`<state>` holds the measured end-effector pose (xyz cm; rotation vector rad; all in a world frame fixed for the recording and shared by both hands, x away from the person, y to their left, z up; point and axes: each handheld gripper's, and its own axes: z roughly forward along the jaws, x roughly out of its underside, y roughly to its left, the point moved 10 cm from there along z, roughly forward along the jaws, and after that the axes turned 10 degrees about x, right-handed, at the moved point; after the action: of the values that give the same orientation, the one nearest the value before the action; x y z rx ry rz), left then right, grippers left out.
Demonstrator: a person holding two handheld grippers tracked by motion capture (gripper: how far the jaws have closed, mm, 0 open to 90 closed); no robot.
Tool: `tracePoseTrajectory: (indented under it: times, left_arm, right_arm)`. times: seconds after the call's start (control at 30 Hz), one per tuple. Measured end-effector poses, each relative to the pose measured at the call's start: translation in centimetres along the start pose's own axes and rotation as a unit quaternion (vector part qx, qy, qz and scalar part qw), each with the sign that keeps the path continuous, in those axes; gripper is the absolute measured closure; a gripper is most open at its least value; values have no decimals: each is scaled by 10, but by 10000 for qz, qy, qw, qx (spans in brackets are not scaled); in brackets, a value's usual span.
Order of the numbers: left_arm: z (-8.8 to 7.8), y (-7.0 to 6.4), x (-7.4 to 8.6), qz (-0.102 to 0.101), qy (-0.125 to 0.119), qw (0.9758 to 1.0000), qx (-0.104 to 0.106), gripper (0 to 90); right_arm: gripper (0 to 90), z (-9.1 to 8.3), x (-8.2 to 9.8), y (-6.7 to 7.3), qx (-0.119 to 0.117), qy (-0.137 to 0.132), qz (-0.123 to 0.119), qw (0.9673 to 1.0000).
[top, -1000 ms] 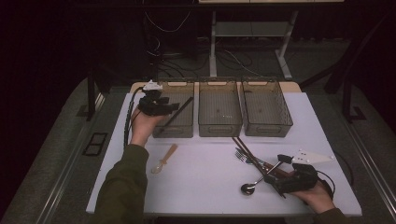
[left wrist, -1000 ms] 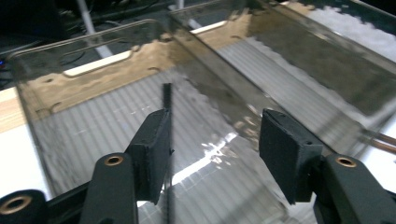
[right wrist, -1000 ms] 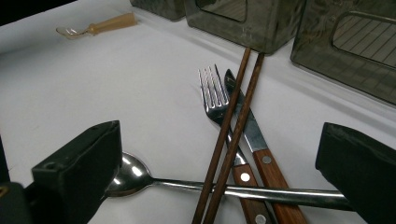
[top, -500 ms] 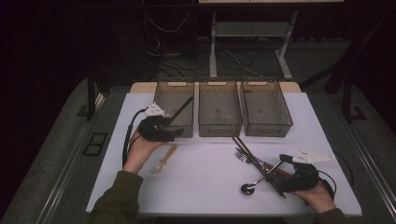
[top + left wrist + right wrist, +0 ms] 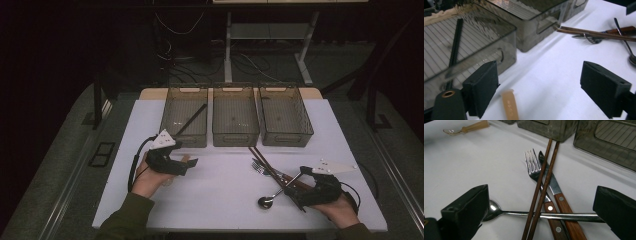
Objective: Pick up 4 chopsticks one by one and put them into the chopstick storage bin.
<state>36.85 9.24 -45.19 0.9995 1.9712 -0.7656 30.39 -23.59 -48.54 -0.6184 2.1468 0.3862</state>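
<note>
My left gripper (image 5: 192,164) hovers low over the white table in front of the left tray (image 5: 172,131). Its jaws have just been opening, and the left gripper view (image 5: 539,90) shows them wide apart with nothing gripped. A tan-handled spoon (image 5: 509,106) lies on the table just under them, near one jaw. A black chopstick (image 5: 192,117) leans inside the left tray. My right gripper (image 5: 296,196) rests open at the near right. Its jaws (image 5: 544,202) straddle a pile: a metal spoon (image 5: 524,214), two brown chopsticks (image 5: 542,183), a fork (image 5: 532,166) and a wooden-handled knife (image 5: 555,187).
Three smoky plastic trays stand in a row at the back, including the middle tray (image 5: 235,136) and the right tray (image 5: 286,139). The table's near edge (image 5: 225,227) runs just in front of both hands. Bare white tabletop lies between the grippers.
My left gripper has drawn back from the left tray toward the near side and sunk over the tan-handled spoon. The black chopstick stays leaning in the tray. The right hand has kept still.
</note>
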Motion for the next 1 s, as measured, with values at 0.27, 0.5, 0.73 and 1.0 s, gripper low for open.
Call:
tracePoseTrajectory:
  times: [0.27,0.5,0.73,1.0]
  left_arm:
    - [-3,-18,20,143,-45,9997,175,31]
    - [-4,-31,34,194,-2,9993,312,0]
    - [-2,-39,48,8,122,9993,351,0]
    - [3,-42,52,88,213,9988,434,0]
  right_arm:
    - [9,2,3,0,61,155,0,9999]
    - [9,6,2,-4,190,290,-17,9994]
    - [71,14,-9,-10,326,353,66,9988]
    - [171,32,-23,-17,421,471,106,9979]
